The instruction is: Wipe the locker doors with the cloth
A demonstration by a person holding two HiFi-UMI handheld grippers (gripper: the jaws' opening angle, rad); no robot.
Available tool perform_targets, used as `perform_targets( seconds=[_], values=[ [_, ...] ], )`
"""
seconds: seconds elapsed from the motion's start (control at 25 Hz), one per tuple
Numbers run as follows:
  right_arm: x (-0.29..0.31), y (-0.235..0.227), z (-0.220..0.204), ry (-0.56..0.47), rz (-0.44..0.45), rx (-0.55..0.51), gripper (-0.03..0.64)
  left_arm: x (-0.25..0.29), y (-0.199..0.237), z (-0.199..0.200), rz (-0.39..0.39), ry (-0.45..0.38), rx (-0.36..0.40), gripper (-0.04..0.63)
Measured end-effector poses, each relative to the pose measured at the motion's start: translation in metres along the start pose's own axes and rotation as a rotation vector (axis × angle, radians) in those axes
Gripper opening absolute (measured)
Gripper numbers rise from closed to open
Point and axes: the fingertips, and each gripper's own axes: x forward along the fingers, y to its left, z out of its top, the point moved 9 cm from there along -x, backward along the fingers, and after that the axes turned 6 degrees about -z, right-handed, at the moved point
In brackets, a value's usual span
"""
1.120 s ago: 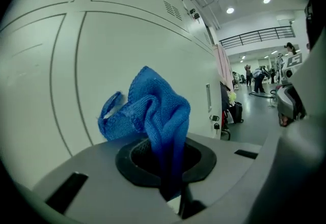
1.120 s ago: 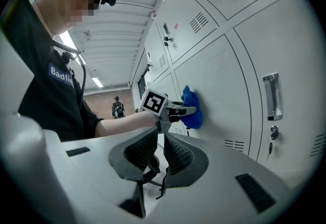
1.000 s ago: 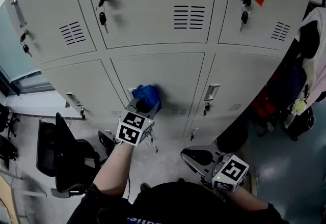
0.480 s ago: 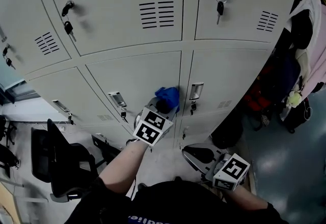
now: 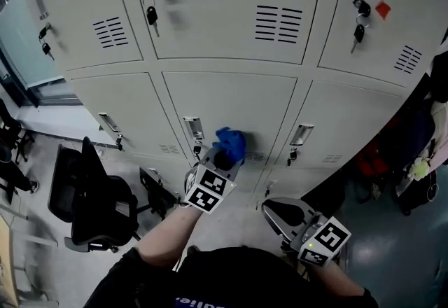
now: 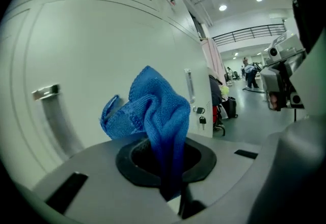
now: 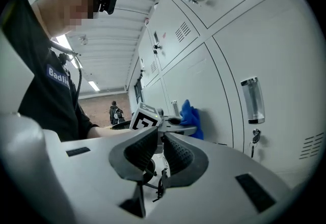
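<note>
Lockers (image 5: 231, 26) stood on a grey floor (image 5: 49, 138) beside a black chair (image 5: 98, 205).
Left claw (image 5: 224, 157) pinched the blue cloth (image 5: 232, 140) against a lower door (image 5: 238, 103); right claw (image 5: 278, 213) hung low, pressed together.

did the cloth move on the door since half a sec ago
Yes. The blue cloth in the left gripper has slid left across the lower middle door, from its right edge back toward its handle.
</note>
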Motion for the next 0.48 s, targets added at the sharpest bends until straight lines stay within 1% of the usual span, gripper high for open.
perform_targets(
  seconds=[0.12, 0.2, 0.28, 0.36, 0.48],
  values=[
    [0.01, 0.003, 0.001, 0.002, 0.025, -0.008, 0.04, -0.025, 0.02, -0.019, 0.086, -0.002, -0.025, 0.055],
    [0.014, 0.004, 0.001, 0.005, 0.031, -0.01, 0.039, -0.031, 0.029, -0.027, 0.121, 0.002, -0.037, 0.055],
    [0.016, 0.005, 0.001, 0.012, 0.029, -0.007, 0.039, -0.031, 0.036, -0.035, 0.136, 0.016, -0.055, 0.055],
    [0.018, 0.007, 0.0, 0.018, 0.025, -0.004, 0.04, -0.027, 0.041, -0.039, 0.135, 0.028, -0.078, 0.055],
    [0.018, 0.009, -0.001, 0.013, 0.016, -0.003, 0.039, -0.019, 0.044, -0.032, 0.12, 0.025, -0.1, 0.055]
  ],
)
